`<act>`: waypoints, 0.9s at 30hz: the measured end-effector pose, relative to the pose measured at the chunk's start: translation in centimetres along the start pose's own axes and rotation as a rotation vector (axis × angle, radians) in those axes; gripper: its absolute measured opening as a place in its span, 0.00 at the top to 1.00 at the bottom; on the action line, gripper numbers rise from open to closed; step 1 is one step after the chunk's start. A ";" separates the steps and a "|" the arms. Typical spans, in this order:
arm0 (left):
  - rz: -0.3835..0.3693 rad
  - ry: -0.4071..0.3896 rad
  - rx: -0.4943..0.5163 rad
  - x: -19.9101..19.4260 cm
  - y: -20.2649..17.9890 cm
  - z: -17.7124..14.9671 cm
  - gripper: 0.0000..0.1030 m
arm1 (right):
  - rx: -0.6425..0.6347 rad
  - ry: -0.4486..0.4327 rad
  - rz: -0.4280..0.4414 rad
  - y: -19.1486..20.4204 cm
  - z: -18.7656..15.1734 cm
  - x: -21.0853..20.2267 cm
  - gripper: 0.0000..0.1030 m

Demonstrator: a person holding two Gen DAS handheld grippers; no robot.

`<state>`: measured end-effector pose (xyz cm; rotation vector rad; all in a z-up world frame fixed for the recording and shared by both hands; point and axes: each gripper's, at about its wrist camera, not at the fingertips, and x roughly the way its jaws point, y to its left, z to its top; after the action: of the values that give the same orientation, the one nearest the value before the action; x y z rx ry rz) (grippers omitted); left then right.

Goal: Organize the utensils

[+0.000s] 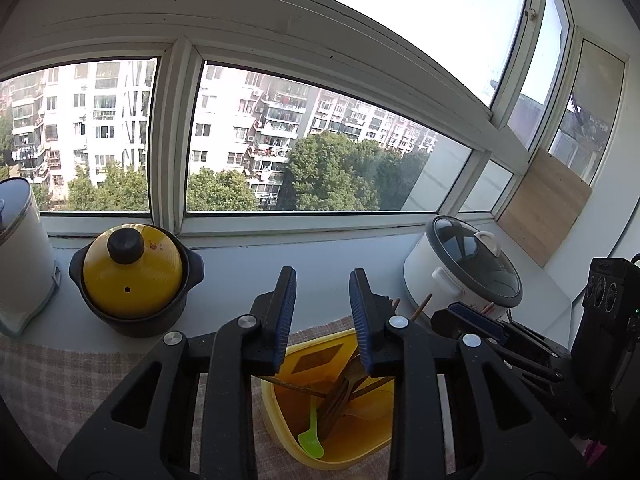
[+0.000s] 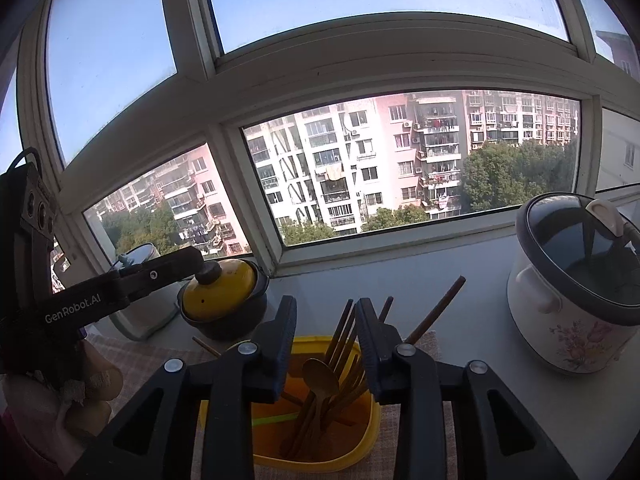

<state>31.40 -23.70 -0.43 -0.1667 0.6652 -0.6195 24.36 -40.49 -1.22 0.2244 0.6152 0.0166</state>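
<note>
A yellow plastic tub [image 1: 340,452] [image 2: 360,440] stands on a checked cloth [image 1: 60,380]. In it lean a wooden spoon [image 2: 320,376], wooden forks [image 2: 344,332], dark chopsticks [image 2: 438,310] and a green plastic spoon [image 1: 311,438]. My left gripper [image 1: 323,276] hovers over the tub's left side, open, with nothing between its pads. My right gripper [image 2: 326,306] hangs above the tub, open. The fork handles rise into the gap close to its right pad, and the left pad stands clear of them. Its blue-padded tip also shows in the left wrist view.
A black clay pot with a yellow lid [image 1: 132,276] [image 2: 224,292] sits at the back left beside a white appliance [image 1: 20,256]. A white rice cooker [image 1: 464,272] [image 2: 576,300] stands at the right. One loose chopstick [image 2: 206,346] lies on the cloth. A wooden board [image 1: 544,208] leans against the window.
</note>
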 end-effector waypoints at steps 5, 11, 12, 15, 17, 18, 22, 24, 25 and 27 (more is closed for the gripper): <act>0.007 0.000 -0.001 -1.1 -0.1 -0.6 0.74 | -0.003 0.000 -0.012 0.4 -0.8 -1.1 0.63; 0.025 -0.004 0.016 -3.0 -0.3 -1.6 0.74 | 0.004 -0.003 -0.026 0.8 -1.6 -2.9 0.62; 0.025 -0.005 0.016 -3.4 -0.3 -1.8 0.74 | 0.004 0.000 -0.026 0.8 -1.6 -3.2 0.61; 0.037 -0.010 0.023 -4.6 -0.3 -2.6 0.74 | 0.001 0.000 -0.040 1.2 -2.1 -4.1 0.57; 0.039 -0.014 0.025 -5.4 -0.2 -3.2 0.74 | 0.002 0.007 -0.053 1.5 -2.5 -4.7 0.56; 0.042 -0.013 0.026 -5.7 -0.2 -3.5 0.74 | 0.006 0.009 -0.058 1.6 -2.7 -5.1 0.56; 0.040 -0.006 0.025 -7.3 -0.2 -4.8 0.74 | 0.004 0.023 -0.071 2.3 -3.7 -6.5 0.55; 0.042 -0.009 0.032 -8.4 -0.4 -5.5 0.74 | -0.006 0.032 -0.080 2.7 -4.2 -7.2 0.52; 0.048 -0.011 0.039 -8.9 -0.6 -5.8 0.74 | -0.011 0.038 -0.086 2.9 -4.5 -7.6 0.51; 0.059 -0.016 0.054 -10.1 -0.8 -6.6 0.74 | -0.020 0.046 -0.103 3.3 -4.9 -8.3 0.49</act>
<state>20.68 -18.14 0.06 -0.1015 0.6352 -0.5786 14.98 -36.92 0.37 0.1728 0.6711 -0.0713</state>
